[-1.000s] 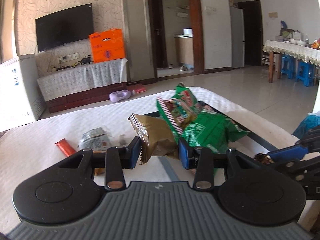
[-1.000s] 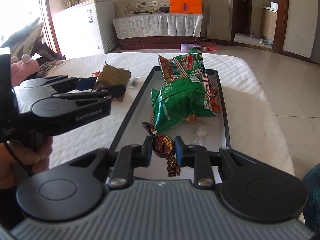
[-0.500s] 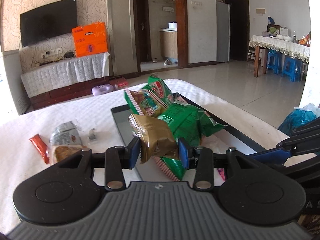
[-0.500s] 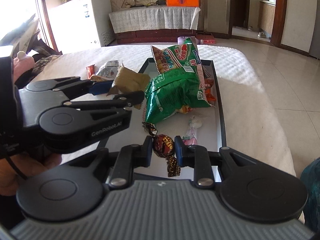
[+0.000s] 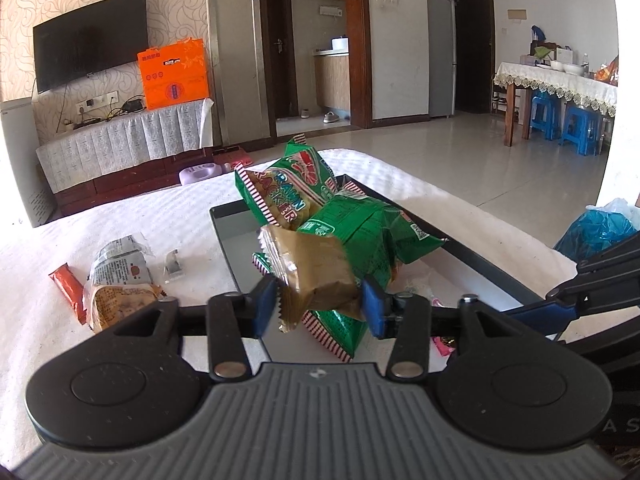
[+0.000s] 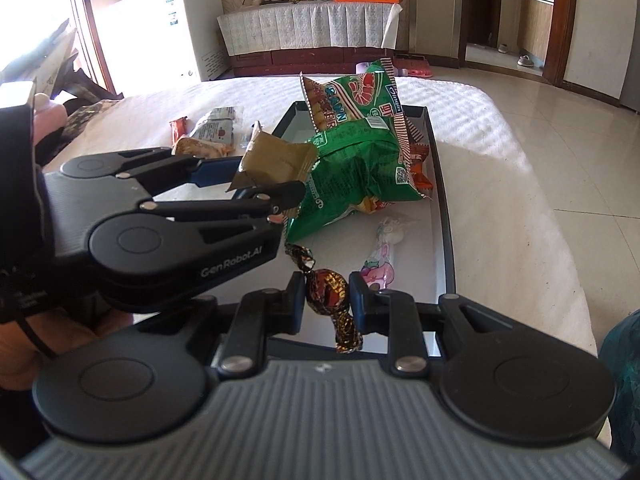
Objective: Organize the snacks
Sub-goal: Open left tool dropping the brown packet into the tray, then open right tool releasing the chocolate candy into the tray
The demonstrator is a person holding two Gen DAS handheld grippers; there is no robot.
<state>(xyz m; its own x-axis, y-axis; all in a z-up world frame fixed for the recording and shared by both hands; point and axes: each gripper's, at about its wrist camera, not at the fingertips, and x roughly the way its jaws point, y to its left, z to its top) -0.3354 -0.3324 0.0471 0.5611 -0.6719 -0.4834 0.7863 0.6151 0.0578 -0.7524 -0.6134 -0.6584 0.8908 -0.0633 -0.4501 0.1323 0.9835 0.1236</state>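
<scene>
While the gold-brown snack packet [image 5: 316, 276] is seen between the widely parted blue pads of the left gripper [image 5: 320, 304], apparently no longer clamped and just above the near part of the black tray [image 6: 444, 216], a foil-wrapped chocolate candy [image 6: 328, 290] is pinched between the nearly closed fingers of the right gripper [image 6: 326, 300] over the tray's near end. Two green prawn cracker bags [image 6: 352, 128] and a pink-wrapped lollipop [image 6: 382, 256] are recorded in the tray. An orange stick packet [image 5: 68, 290] and a clear cake packet [image 5: 120, 280] are noted on the white tabletop [image 5: 120, 224], left of the tray.
</scene>
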